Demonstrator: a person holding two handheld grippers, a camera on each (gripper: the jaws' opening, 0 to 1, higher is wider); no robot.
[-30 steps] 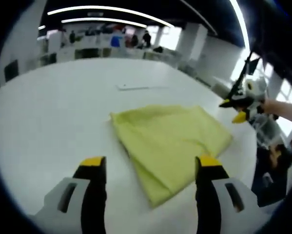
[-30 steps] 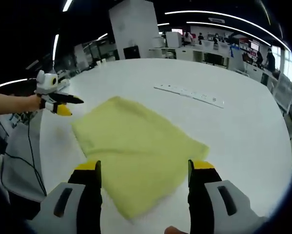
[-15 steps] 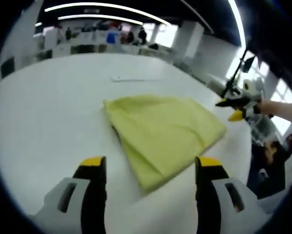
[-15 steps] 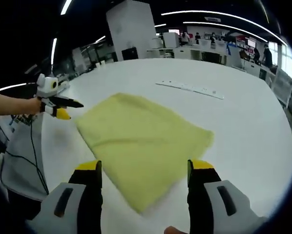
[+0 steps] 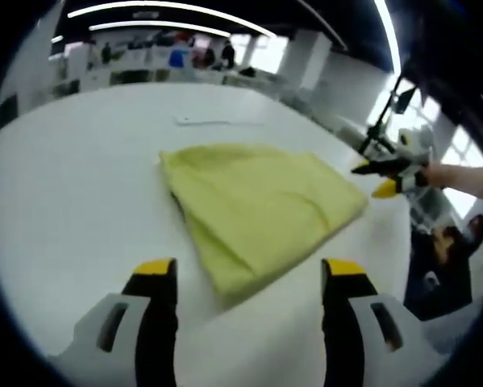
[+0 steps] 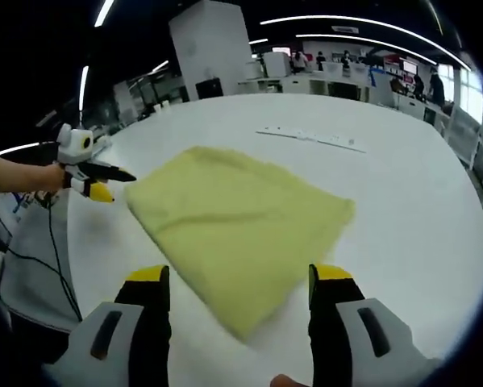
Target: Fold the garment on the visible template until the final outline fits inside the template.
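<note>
- A folded yellow-green cloth garment (image 5: 257,205) lies flat on the large round white table (image 5: 72,185), roughly in the middle of the surface and away from its edges; in the right gripper view the same garment (image 6: 237,226) spreads out ahead of the jaws.
- The left gripper (image 5: 247,278), black jaws with yellow tips, is held above the table with its jaws wide apart and nothing between them; the garment's nearest corner lies just ahead of the gap.
- The right gripper (image 6: 238,280) likewise stands wide open and empty, with the garment's near corner just beyond its tips.
- In the left gripper view the right gripper (image 5: 390,176) appears at the right, past the garment's far corner, held by a person's hand (image 5: 459,177).
- In the right gripper view the left gripper (image 6: 92,179) appears at the left, near the table's edge, beside the garment's corner.
- A thin white strip (image 6: 310,137) lies on the table beyond the garment, well apart from it.
</note>
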